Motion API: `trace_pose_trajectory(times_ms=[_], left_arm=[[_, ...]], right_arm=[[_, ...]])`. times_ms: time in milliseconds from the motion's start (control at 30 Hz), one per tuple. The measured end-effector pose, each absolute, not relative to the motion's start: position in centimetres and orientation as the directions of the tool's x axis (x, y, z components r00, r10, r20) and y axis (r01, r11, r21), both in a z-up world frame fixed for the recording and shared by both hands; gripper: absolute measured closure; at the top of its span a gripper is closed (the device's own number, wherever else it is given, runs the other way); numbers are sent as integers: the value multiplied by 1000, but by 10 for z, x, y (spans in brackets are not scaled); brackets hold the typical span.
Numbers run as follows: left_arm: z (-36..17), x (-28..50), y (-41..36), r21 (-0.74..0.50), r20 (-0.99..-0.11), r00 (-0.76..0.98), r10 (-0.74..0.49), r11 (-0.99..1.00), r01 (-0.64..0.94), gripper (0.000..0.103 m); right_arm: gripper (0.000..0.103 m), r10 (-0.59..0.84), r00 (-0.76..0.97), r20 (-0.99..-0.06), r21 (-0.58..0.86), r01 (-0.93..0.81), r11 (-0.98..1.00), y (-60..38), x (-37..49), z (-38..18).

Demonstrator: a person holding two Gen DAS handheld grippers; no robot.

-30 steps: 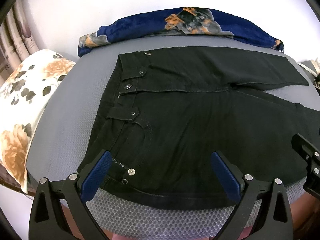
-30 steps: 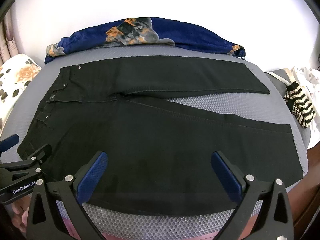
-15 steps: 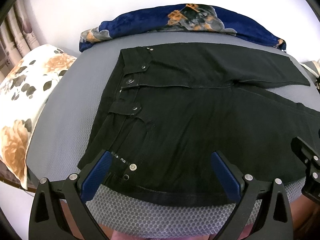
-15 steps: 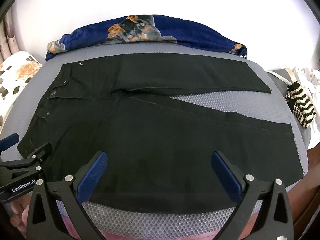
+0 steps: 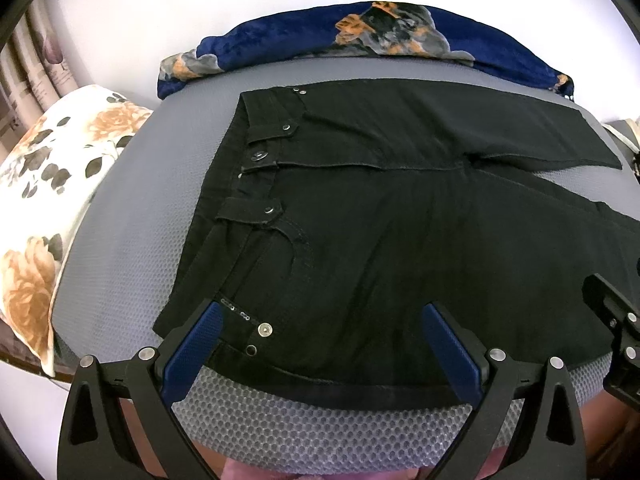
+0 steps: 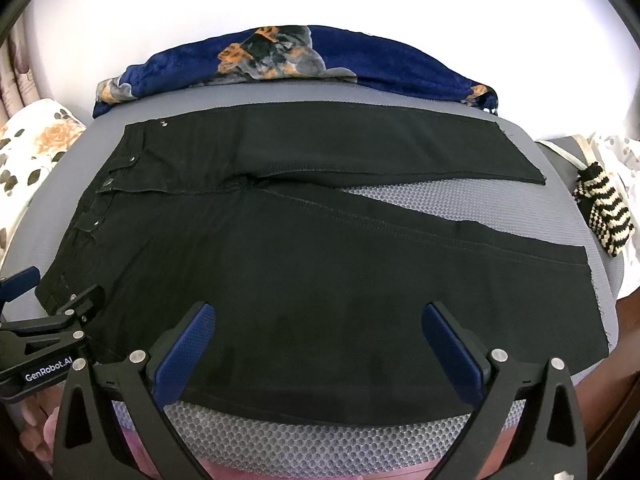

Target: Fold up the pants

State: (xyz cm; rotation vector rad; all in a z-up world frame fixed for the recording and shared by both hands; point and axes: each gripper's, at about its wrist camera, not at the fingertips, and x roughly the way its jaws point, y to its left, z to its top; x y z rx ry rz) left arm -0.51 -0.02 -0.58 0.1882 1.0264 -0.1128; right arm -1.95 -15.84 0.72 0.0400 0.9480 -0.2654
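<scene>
Pants (image 6: 320,264) lengthwise left-right, waistband left

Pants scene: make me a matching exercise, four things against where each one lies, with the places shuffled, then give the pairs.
Things:
1. pants
2. blue blanket
3. flowered pillow
4. striped knit item

Places:
A. bunched along the far edge of the grey pad
B. off the pad's right end, past the leg hems
C. spread flat across the pad, waistband to the left
D. off the pad's left end, beside the waistband

Pairs: 1-C, 2-A, 3-D, 4-B
</scene>
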Motion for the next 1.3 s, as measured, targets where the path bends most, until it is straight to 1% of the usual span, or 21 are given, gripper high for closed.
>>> trace_pose_trajectory(times_ms=[533, 767, 867, 933, 1000, 1100, 1133, 1200, 1300], left_arm=[[-5, -1, -5, 108, -850, 527, -10, 975, 192, 4], [-2, 12, -3, 89, -848, 529, -28, 977, 193, 5], [0, 22, -1, 86, -846, 532, -32, 977, 195, 11], [1, 31, 1, 73, -848, 527, -43, 978, 198, 19], [2, 47, 6, 49, -854, 516, -63, 978, 200, 25], [5, 70, 13, 4, -862, 497, -100, 979, 204, 36], [6, 80, 17, -16, -865, 489, -116, 979, 204, 38], [11, 103, 30, -77, -862, 479, -165, 977, 197, 38], [17, 140, 53, -192, -844, 470, -259, 964, 187, 38]], right_arm=[[1, -197, 549, -812, -72, 241, 968, -158, -18, 4], [0, -175, 554, -814, -61, 219, 974, -163, -13, 3], [0, -174, 539, -824, -68, 211, 975, -166, -4, 1], [0, -163, 534, -830, -63, 202, 977, -168, 1, 1], [1, -146, 531, -835, -49, 193, 980, -171, 8, 1], [0, -83, 534, -842, 10, 168, 986, -178, 20, 2], [0, -61, 535, -843, 31, 161, 986, -180, 24, 3], [0, -21, 539, -842, 70, 148, 987, -187, 36, 6], [0, 0, 547, -837, 87, 134, 987, -194, 54, 11]])
